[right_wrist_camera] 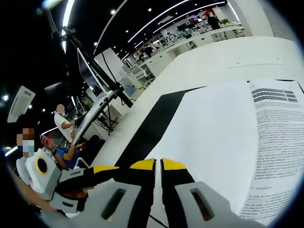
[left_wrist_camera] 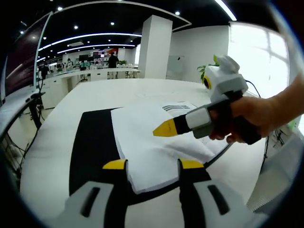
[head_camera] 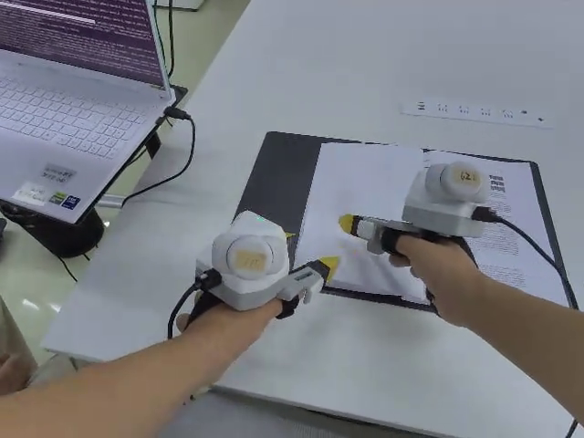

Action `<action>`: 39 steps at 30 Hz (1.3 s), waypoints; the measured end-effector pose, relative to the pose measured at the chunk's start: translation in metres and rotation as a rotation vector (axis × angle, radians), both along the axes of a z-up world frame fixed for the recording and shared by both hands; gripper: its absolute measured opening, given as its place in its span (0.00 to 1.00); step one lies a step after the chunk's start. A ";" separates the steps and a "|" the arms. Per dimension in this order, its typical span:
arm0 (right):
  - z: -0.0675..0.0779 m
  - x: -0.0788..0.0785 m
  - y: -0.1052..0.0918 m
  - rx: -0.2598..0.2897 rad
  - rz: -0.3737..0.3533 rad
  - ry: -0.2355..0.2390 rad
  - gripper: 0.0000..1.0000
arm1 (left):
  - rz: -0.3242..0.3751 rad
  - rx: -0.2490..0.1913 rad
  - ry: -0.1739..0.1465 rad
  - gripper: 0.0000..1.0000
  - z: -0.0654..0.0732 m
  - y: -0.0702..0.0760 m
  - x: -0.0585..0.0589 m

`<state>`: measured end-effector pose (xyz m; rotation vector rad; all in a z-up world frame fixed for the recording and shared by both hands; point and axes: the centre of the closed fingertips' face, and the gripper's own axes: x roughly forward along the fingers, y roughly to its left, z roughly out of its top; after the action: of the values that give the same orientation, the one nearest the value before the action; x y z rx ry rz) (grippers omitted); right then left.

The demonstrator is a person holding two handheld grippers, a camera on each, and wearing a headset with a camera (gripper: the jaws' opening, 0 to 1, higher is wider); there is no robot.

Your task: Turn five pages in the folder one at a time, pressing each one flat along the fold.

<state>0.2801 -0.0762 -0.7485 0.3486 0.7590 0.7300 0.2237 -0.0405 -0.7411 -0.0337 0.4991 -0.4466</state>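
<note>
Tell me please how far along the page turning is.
Done: at least one page lies turned left, blank side up, in the folder; the count I cannot tell. In hand: the shut right gripper is over that page, perhaps pressing; the open left gripper straddles its near edge. Left: the printed page on the right is unturned.

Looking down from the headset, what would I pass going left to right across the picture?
Laptop → black cable → left gripper → right gripper → printed page.
</note>
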 end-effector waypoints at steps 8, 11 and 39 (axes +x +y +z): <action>-0.001 0.006 -0.050 -0.014 -0.092 0.000 0.00 | -0.006 0.040 0.033 0.39 -0.022 -0.016 0.008; -0.001 0.008 -0.062 -0.019 -0.115 -0.003 0.00 | 0.003 0.057 0.043 0.38 -0.028 -0.014 0.007; -0.015 0.054 -0.087 -0.088 -0.102 -0.134 0.00 | 0.054 0.108 0.014 0.35 -0.047 -0.005 -0.004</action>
<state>0.3339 -0.1631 -0.7634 0.2540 0.6397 0.6159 0.2199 -0.0453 -0.7886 0.0534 0.5346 -0.3661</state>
